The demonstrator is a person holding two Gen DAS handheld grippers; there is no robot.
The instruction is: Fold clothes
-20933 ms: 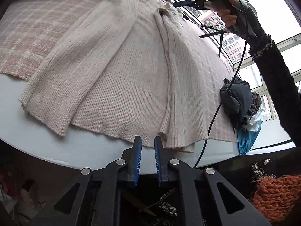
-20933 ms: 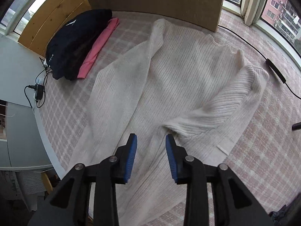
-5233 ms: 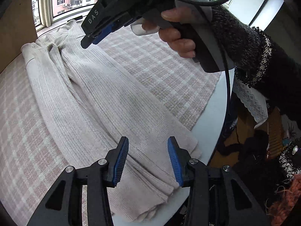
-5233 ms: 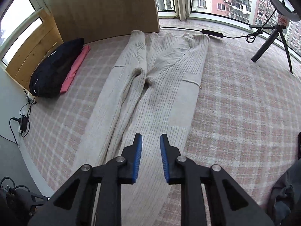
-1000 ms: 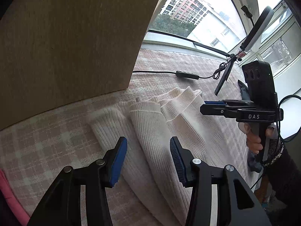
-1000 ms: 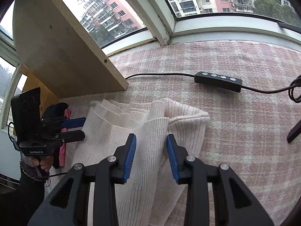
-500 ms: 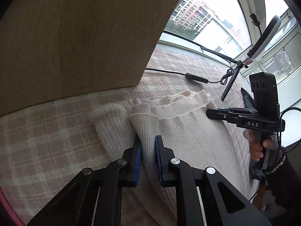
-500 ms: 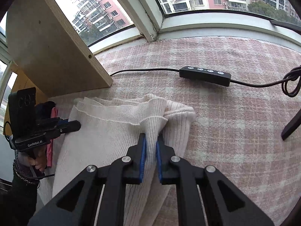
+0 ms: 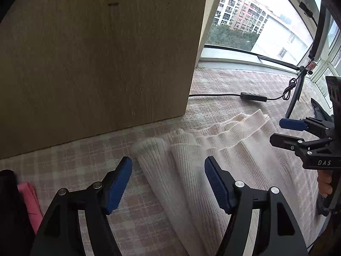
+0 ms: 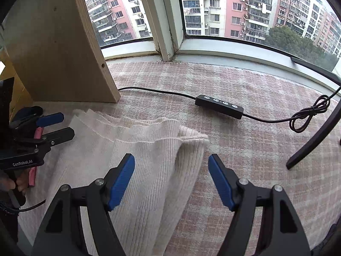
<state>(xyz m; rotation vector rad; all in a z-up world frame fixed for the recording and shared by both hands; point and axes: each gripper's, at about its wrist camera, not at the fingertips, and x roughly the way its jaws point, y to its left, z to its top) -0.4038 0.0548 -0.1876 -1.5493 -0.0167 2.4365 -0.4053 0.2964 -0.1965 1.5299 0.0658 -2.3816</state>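
Left gripper [image 9: 168, 183] marked "GenRobot.AI", right gripper [image 10: 171, 181] "DAS"; both spread over sweater [image 10: 149, 149].

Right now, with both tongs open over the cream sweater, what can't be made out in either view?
- Sweater: its lower part runs off the bottom edge in both views, partly behind the left tongs and right tongs.
- Pink garment: cut off by the left view's edge.
- Controller button markings: too small.

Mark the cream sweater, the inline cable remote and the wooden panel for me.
cream sweater [image 10: 149, 149]: right wrist view, ribbed top layer near the folded end.
inline cable remote [image 10: 219, 106]: right wrist view, middle of the black button housing.
wooden panel [image 9: 96, 53]: left wrist view, its broad flat face.
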